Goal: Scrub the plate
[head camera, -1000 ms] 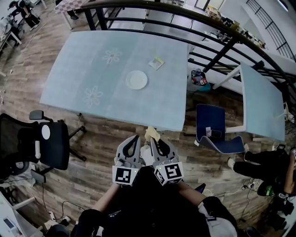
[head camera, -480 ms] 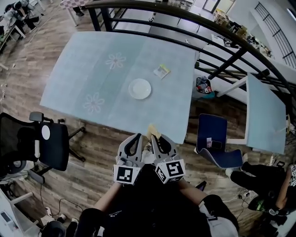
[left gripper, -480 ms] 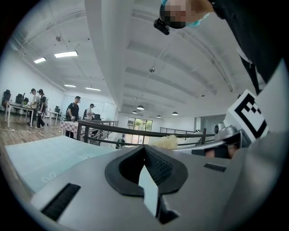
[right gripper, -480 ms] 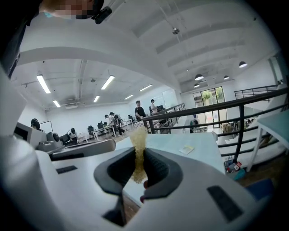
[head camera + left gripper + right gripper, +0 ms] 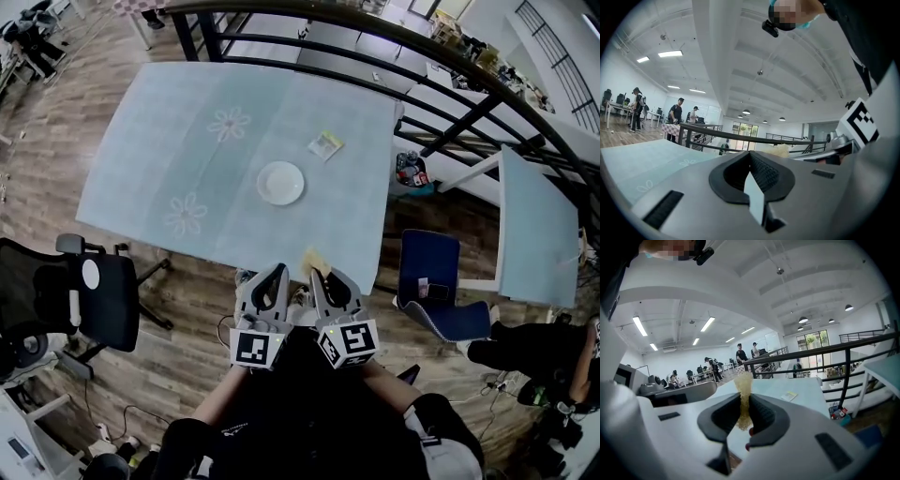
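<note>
A round white plate [image 5: 280, 183] lies near the middle of the pale blue table [image 5: 169, 141], which has flower prints. Both grippers are held close to the body, short of the table's near edge. My right gripper [image 5: 319, 273] [image 5: 743, 414] is shut on a yellow sponge [image 5: 313, 259] [image 5: 743, 389] that sticks up past its jaws. My left gripper [image 5: 276, 272] [image 5: 753, 178] is beside it, shut, with nothing between its jaws. The sponge [image 5: 776, 151] also shows in the left gripper view. The plate does not show in either gripper view.
A small yellow-green packet [image 5: 325, 144] [image 5: 790, 395] lies on the table beyond the plate. A black office chair [image 5: 89, 295] stands at the left and a blue chair [image 5: 433, 272] at the right. A black railing [image 5: 422, 56] runs behind the table. A person [image 5: 539, 352] sits at the lower right.
The head view has shifted slightly, so the table and plate sit a little lower and nearer. Both grippers stay side by side near the body, the sponge still held.
</note>
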A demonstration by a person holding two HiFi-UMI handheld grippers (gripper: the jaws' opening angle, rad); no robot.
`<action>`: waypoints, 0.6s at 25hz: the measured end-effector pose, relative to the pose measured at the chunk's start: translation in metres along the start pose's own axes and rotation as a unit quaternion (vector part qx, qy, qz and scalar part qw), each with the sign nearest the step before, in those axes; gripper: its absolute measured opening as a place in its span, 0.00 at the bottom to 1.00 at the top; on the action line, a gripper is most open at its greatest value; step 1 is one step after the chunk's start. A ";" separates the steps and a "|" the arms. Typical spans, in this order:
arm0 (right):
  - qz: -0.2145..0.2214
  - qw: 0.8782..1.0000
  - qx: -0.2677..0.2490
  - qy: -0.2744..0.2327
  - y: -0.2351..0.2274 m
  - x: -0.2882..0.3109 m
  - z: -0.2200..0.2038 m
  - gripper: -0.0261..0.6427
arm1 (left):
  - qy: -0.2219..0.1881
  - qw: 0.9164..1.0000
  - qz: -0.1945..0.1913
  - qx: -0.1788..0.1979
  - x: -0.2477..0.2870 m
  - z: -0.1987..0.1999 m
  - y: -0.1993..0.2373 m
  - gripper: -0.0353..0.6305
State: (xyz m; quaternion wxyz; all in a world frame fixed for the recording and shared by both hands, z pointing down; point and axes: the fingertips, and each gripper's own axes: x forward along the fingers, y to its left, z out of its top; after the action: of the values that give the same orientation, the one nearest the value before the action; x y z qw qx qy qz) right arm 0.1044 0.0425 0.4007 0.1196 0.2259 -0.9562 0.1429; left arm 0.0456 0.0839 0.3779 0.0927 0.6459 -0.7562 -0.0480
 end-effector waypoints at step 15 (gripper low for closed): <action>-0.148 0.987 0.062 -0.026 0.008 0.088 0.027 0.11 | 0.029 0.983 -0.177 0.028 0.074 0.032 0.071 0.07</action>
State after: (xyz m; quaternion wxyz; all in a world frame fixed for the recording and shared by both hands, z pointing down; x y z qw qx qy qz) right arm 0.0200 0.0054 0.3997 0.1008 0.3752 -0.9044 0.1765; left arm -0.0400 0.0211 0.3659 0.0867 0.7732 -0.6277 -0.0239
